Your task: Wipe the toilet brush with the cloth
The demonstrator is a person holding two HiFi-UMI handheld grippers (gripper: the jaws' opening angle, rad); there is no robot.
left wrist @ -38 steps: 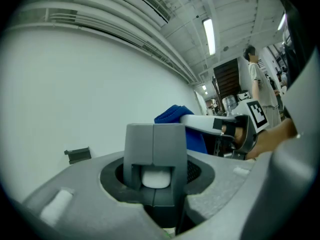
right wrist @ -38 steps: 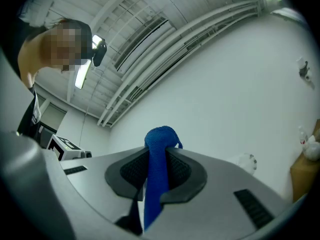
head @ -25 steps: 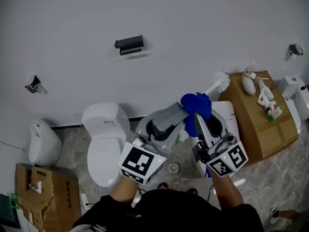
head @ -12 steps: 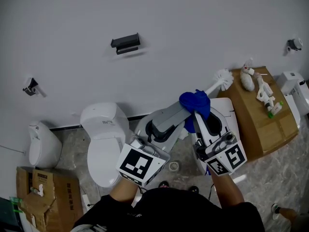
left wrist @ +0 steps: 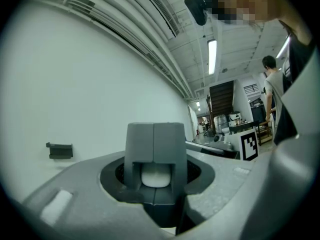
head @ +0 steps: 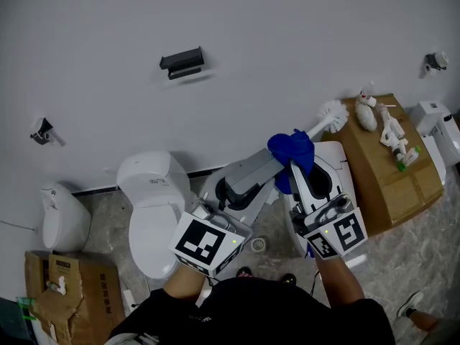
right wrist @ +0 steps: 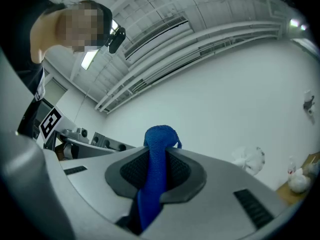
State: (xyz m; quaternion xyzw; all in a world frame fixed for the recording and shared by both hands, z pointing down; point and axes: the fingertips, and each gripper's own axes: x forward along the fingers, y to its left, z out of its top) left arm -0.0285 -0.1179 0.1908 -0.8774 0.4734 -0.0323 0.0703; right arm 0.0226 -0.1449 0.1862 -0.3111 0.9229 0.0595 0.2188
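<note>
Both busy: left gripper clamped on brush handle, right gripper pinching cloth bunched on handle. Brush head up beside box. Mid-wipe, I reckon; next, slide cloth toward bristles, firm grip.

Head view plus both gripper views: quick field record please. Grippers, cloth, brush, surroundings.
left gripper: shut on the handle end of the white toilet brush
right gripper: shut on the blue cloth
cloth position: bunched against the brush shaft, just ahead of the left gripper's tips
brush head: white bristles stick out past the cloth
nearby: white toilet, brown cardboard box
</note>
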